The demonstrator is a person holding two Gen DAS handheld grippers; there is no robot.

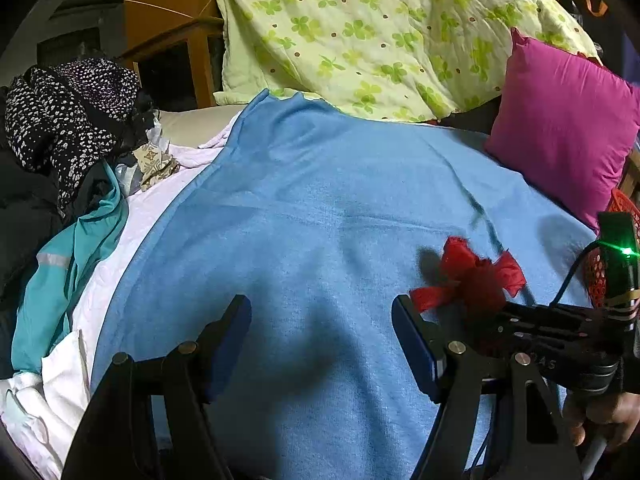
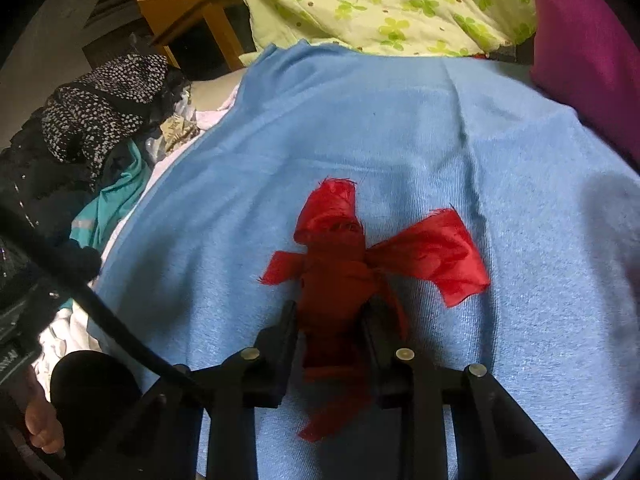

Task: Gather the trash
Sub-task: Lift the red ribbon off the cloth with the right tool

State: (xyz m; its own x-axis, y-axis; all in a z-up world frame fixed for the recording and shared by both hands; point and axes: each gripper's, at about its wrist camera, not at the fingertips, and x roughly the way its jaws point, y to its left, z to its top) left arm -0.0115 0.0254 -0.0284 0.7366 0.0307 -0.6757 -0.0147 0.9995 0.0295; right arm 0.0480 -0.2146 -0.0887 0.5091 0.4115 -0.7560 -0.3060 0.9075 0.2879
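The red cloth scrap (image 2: 336, 264) (frayed, bow-shaped) lies on the blue blanket (image 2: 400, 128) of the bed, pinched between the right gripper (image 2: 332, 312) fingers, while the left gripper (image 1: 320, 320) stands spread and empty beside it.

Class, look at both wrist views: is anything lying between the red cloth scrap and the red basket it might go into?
Nothing visible. The right gripper is shut on the red cloth scrap; only bare blue blanket lies between it and the red basket at the right edge, mostly hidden.
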